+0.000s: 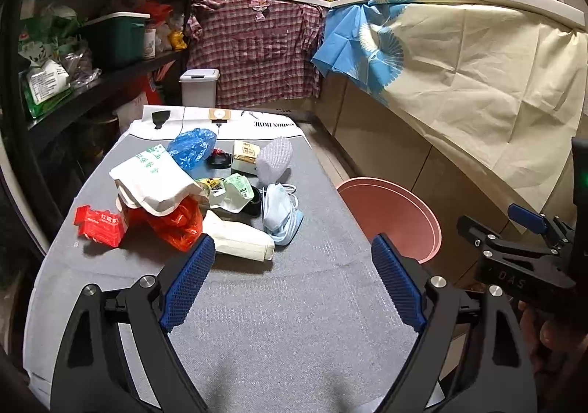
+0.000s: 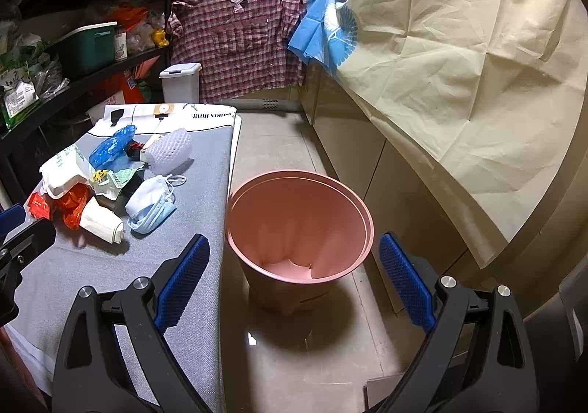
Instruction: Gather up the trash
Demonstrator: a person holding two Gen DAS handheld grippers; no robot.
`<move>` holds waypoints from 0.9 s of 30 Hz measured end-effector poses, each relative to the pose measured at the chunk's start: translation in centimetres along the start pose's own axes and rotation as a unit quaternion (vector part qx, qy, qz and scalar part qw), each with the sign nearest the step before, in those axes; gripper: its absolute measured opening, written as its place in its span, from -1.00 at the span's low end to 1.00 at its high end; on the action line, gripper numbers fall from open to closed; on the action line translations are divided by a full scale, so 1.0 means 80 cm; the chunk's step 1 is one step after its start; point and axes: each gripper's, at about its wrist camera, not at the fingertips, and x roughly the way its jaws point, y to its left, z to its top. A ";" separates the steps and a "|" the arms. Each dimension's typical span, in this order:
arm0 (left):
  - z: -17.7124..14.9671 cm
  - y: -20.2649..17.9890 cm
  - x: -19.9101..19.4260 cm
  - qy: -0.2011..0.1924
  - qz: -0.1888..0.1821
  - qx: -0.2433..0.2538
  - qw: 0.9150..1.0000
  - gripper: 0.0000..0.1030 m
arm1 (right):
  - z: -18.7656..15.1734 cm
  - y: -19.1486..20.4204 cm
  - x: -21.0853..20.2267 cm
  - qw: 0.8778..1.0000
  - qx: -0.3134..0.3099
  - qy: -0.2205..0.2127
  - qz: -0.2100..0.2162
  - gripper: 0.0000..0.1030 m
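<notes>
A heap of trash lies on the grey-covered table (image 1: 279, 306): a white paper bag with green print (image 1: 154, 181), a red plastic bag (image 1: 176, 221), a red wrapper (image 1: 99, 225), a flattened white paper piece (image 1: 242, 242), blue face masks (image 1: 281, 218), a blue plastic bag (image 1: 191, 148) and white foam netting (image 1: 273, 159). My left gripper (image 1: 293, 244) hovers open just short of the heap, nothing between its blue pads. A pink bin (image 2: 297, 225) stands on the floor beside the table. My right gripper (image 2: 294, 240) is open above and in front of it, holding nothing.
A black shelf unit (image 1: 110, 82) full of packets lines the left. A small white lidded bin (image 1: 198, 87) stands beyond the table. A counter draped in cream cloth (image 2: 459, 74) runs along the right, a plaid shirt (image 2: 239, 56) hangs at the back. Bare floor (image 2: 279, 144) lies between.
</notes>
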 end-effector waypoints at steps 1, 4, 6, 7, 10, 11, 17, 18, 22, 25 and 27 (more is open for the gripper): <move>0.000 0.000 0.001 0.001 0.001 0.000 1.000 0.63 | 0.000 0.000 0.000 1.000 0.000 0.000 0.000 0.78; -0.002 0.000 0.001 0.001 0.002 0.000 1.000 0.63 | 0.000 0.000 -0.001 1.000 -0.001 -0.001 0.000 0.78; -0.001 0.001 0.001 0.000 0.003 -0.004 1.000 0.63 | 0.000 0.000 -0.001 1.000 -0.001 -0.001 0.000 0.78; -0.001 0.003 0.001 0.001 0.003 -0.006 1.000 0.63 | 0.000 0.000 -0.001 1.000 -0.001 0.000 0.000 0.78; -0.003 0.004 0.002 0.003 0.005 -0.009 1.000 0.63 | 0.000 0.000 -0.001 1.000 -0.001 -0.001 0.000 0.78; -0.003 0.004 0.003 0.004 0.006 -0.008 1.000 0.63 | 0.000 0.001 -0.001 1.000 0.000 -0.001 -0.001 0.78; -0.003 0.001 0.003 0.002 0.005 -0.005 1.000 0.63 | 0.000 0.001 -0.001 1.000 -0.001 -0.001 -0.001 0.78; -0.003 0.001 0.003 0.002 0.004 -0.005 1.000 0.63 | 0.000 0.001 -0.001 1.000 -0.001 -0.001 -0.001 0.78; -0.004 0.000 0.002 0.001 0.002 -0.002 1.000 0.63 | 0.000 0.001 -0.001 1.000 0.000 -0.001 -0.001 0.78; -0.003 0.000 0.002 0.001 0.003 -0.002 1.000 0.63 | 0.000 0.002 -0.001 1.000 0.000 -0.001 -0.001 0.78; -0.004 -0.001 0.001 0.001 0.003 -0.002 1.000 0.63 | 0.000 0.002 -0.001 1.000 0.000 -0.001 -0.001 0.78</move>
